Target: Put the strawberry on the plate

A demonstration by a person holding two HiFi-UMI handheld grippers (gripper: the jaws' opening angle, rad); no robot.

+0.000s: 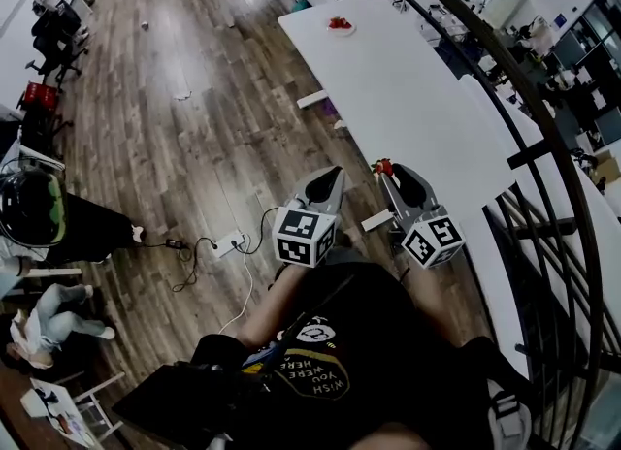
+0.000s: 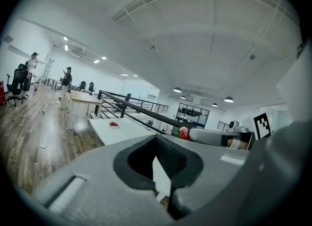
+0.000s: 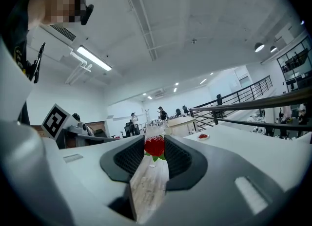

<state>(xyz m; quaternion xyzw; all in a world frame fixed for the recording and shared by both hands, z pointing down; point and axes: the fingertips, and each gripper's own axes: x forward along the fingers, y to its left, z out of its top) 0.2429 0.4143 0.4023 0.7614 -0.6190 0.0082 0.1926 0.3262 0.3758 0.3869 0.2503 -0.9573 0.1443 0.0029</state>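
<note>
The small white plate (image 1: 341,24) at the far end of the long white table (image 1: 408,99) carries something red, too small to name in any view. In the head view the right gripper (image 1: 388,173) hides all but a speck of the red strawberry (image 1: 384,165) between its jaws. The black metal railing (image 1: 533,154) covers the table's right edge. The 2 distant people (image 2: 33,69) in the left gripper view are too small to make out.
</note>
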